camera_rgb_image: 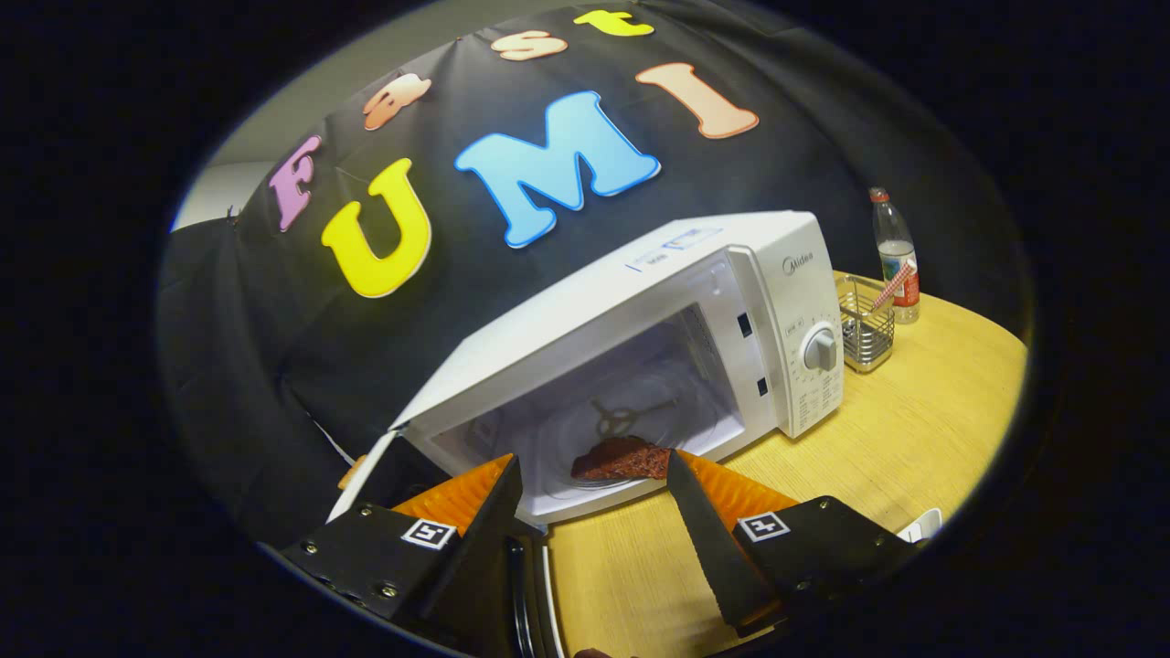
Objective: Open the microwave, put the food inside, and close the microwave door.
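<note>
A white microwave (786,302) stands on the wooden table with its door (366,475) swung wide to the left of the cavity. A dark reddish-brown piece of food (622,459) lies on the glass turntable (631,411) near the cavity's front edge. My gripper (590,471) is open, fingertips just in front of the cavity opening, one on each side of the food. The right fingertip overlaps the food's right end in view. Nothing is pressed between the fingers.
A metal wire holder (866,327) with a straw stands to the right of the microwave, and a plastic bottle (896,256) with a red cap stands behind it. Bare wooden table (923,429) lies to the right. A white object's edge (923,525) shows by the right finger.
</note>
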`<action>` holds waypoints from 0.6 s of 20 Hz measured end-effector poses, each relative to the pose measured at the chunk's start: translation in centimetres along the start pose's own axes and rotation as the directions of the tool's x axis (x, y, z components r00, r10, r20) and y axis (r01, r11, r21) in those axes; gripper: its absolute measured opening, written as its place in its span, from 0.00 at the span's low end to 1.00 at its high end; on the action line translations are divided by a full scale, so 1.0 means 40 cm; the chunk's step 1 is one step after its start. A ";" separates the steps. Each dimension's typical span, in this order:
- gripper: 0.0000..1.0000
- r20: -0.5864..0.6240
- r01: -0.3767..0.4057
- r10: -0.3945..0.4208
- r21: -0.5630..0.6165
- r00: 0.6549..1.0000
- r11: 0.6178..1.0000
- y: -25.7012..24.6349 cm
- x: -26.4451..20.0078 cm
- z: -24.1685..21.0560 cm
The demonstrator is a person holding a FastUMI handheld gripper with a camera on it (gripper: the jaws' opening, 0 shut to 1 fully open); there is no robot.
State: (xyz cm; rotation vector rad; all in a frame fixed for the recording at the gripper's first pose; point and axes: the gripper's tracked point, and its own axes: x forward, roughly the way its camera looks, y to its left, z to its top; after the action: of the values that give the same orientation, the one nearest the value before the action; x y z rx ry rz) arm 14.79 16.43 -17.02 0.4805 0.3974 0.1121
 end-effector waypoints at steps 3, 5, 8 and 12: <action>0.96 0.050 -0.056 0.059 -0.059 0.997 0.997 0.073 -0.104 0.035; 0.96 0.072 -0.084 0.092 -0.109 0.993 0.991 0.128 -0.164 0.049; 0.96 0.102 -0.141 0.162 -0.186 0.982 0.972 0.235 -0.247 0.055; 0.96 0.107 -0.235 0.269 -0.251 0.957 0.939 0.385 -0.333 0.023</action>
State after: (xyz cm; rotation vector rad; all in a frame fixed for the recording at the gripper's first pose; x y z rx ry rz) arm 2.74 26.98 -4.43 0.2992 0.1792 0.3695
